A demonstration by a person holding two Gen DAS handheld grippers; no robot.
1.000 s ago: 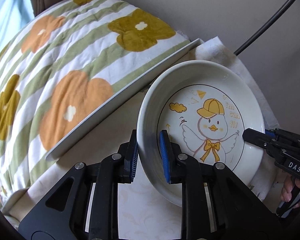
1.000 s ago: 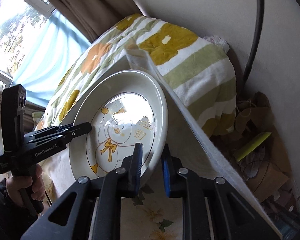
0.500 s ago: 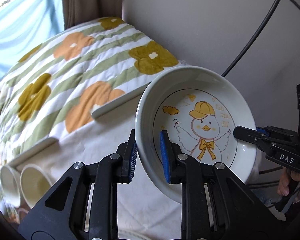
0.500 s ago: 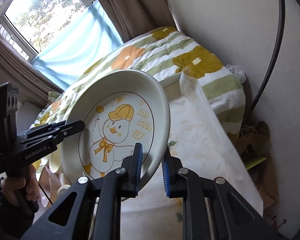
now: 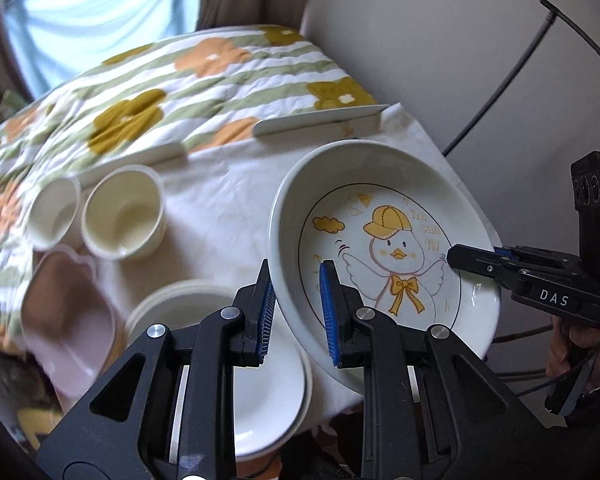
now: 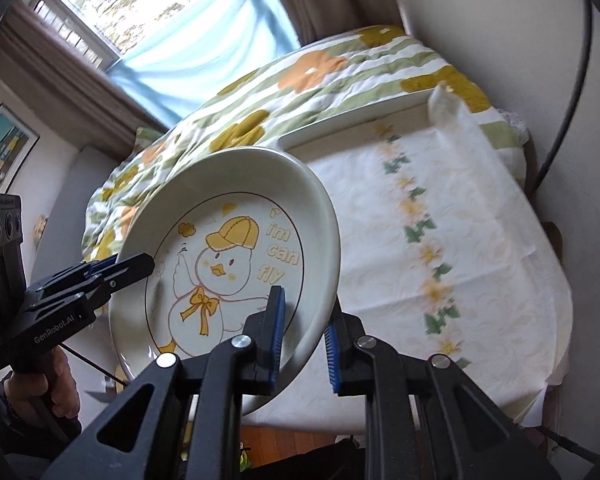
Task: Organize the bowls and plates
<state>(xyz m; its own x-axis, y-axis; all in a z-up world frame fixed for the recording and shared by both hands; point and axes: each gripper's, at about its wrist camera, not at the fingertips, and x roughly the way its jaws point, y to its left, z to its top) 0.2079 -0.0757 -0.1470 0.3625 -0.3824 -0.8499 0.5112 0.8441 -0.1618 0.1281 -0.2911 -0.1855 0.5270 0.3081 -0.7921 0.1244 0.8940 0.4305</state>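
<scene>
**Gripping the duck plate from both sides**

Left wrist view: the left gripper is clenched on the near rim of the duck plate, one blue pad inside, one outside. Plate's up off the table, tilted, the cartoon duck facing the camera. Across it, the right gripper bites the far rim. Below sit a stack of white plates, two cream bowls side by side, and a pink dish – blurred.

Right wrist view: the right gripper clamps the plate's near edge – left gripper pinches the opposite rim, a hand on its handle. Floral tablecloth lies beneath
</scene>
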